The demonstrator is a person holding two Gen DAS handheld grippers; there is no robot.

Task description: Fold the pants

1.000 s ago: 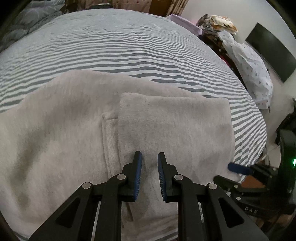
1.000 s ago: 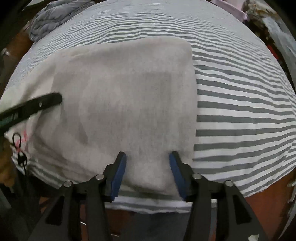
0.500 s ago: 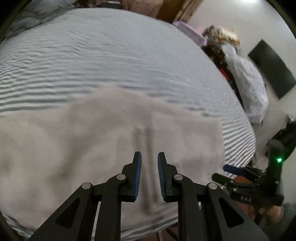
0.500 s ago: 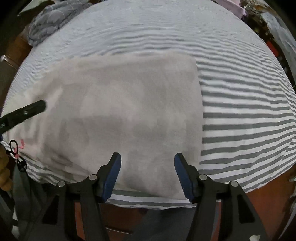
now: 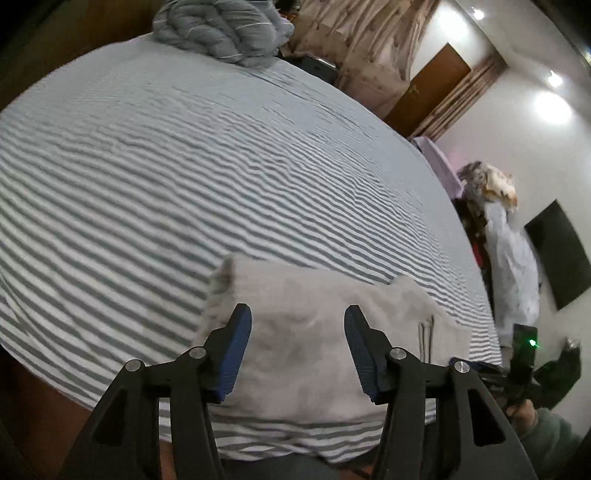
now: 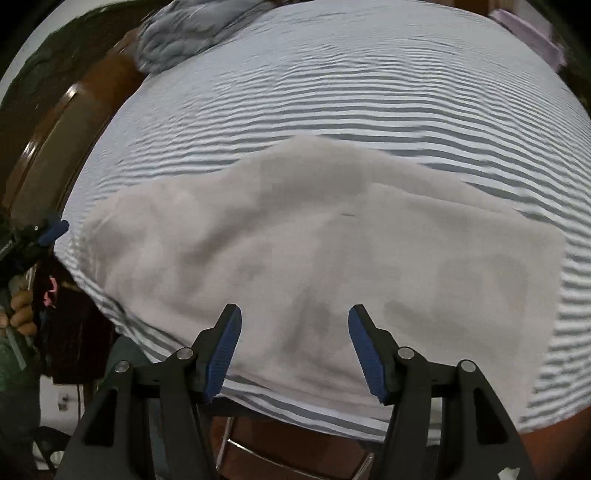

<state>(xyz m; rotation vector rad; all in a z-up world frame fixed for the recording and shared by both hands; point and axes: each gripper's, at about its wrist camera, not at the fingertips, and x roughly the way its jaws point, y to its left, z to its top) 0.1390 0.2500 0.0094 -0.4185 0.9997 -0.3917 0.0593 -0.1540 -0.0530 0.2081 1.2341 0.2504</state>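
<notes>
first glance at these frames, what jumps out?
The light grey fleece pants, partly folded, lie at the near edge of the bed on the grey-and-white striped sheet. Both black grippers with blue pads hang above them with nothing between the jaws: the left gripper, whose jaws have just been opening, and the right gripper. A crumpled blue-grey quilt sits at the bed's far end.

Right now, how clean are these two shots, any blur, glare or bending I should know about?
Left wrist view: ceiling lights blow out as glare at upper right, the striped sheet bulges from fisheye bending. Right wrist view: softer, with the grey pants and stripes smeared, corners black.
</notes>
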